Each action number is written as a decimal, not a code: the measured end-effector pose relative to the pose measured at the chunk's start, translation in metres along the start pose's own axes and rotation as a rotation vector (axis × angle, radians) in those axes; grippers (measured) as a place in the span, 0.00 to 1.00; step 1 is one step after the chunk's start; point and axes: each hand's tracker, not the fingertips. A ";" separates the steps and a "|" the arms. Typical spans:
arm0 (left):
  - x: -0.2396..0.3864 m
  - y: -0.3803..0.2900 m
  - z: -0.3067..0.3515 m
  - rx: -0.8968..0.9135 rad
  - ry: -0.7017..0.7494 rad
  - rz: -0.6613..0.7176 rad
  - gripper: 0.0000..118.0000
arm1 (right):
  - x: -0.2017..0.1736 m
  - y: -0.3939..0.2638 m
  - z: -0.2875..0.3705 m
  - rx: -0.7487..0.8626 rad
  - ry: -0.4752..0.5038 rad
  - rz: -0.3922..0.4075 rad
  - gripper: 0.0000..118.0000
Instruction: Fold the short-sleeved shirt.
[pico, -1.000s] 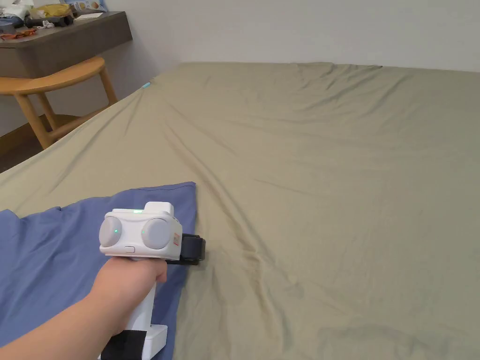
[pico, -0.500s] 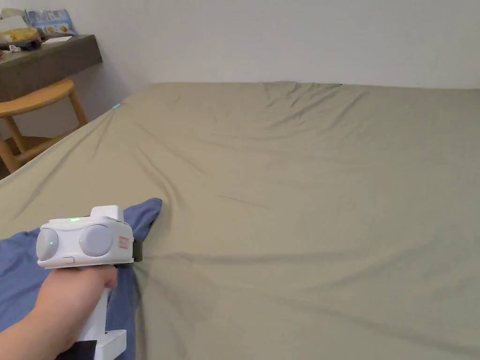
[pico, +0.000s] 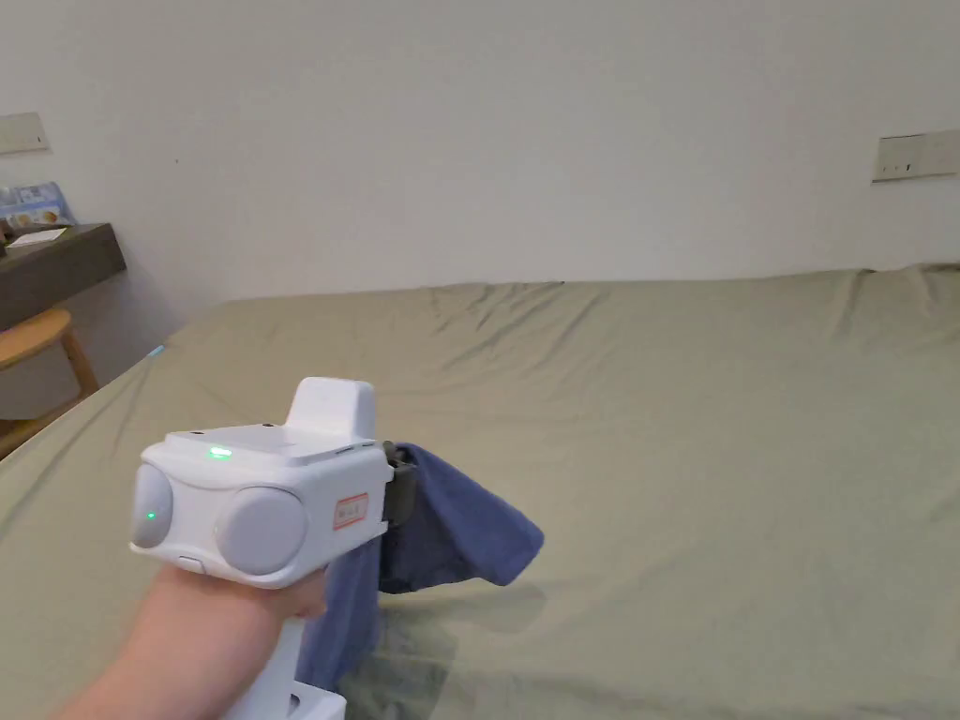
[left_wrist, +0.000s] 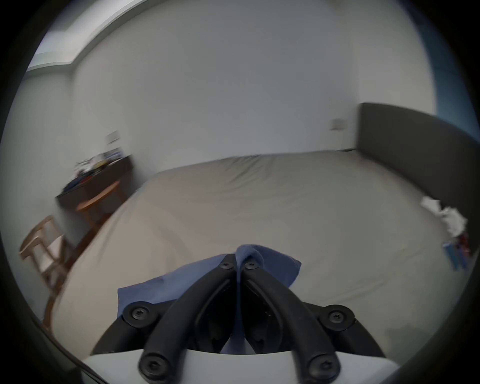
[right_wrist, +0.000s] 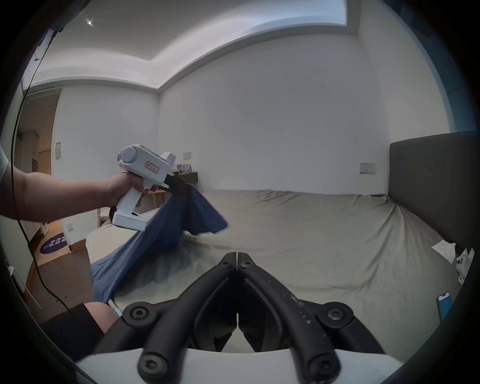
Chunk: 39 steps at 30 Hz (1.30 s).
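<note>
The blue short-sleeved shirt (pico: 450, 539) hangs in the air above the olive bed sheet (pico: 703, 450). My left gripper (pico: 405, 487) is shut on an edge of it, and a fold of blue cloth (left_wrist: 270, 267) pokes out between the closed jaws. From the right gripper view, the shirt (right_wrist: 166, 233) drapes from the left gripper (right_wrist: 185, 189) down toward the bed's near left corner. My right gripper (right_wrist: 237, 256) hovers low over the bed, jaws closed with nothing between them.
A dark headboard (right_wrist: 433, 187) stands at the right end of the bed. White crumpled things (right_wrist: 457, 257) and a phone (right_wrist: 444, 304) lie near it. A wooden stool (pico: 33, 352) and a dark desk (pico: 56, 267) stand at the left, by the wall.
The left gripper has lifted the shirt off the bed; the cloth that lay flat now hangs from its jaws. The head camera has tilted upward.
</note>
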 end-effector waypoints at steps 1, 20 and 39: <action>0.033 0.007 0.002 0.005 -0.069 -0.027 0.00 | 0.005 0.004 0.016 0.016 -0.030 0.008 0.00; 0.369 -0.151 -0.057 -0.358 -0.546 -0.177 0.10 | 0.075 -0.013 0.201 -0.030 -0.388 0.009 0.00; 0.034 -0.235 0.247 0.066 0.112 0.316 0.00 | 0.021 -0.034 0.084 -0.087 -0.140 -0.012 0.00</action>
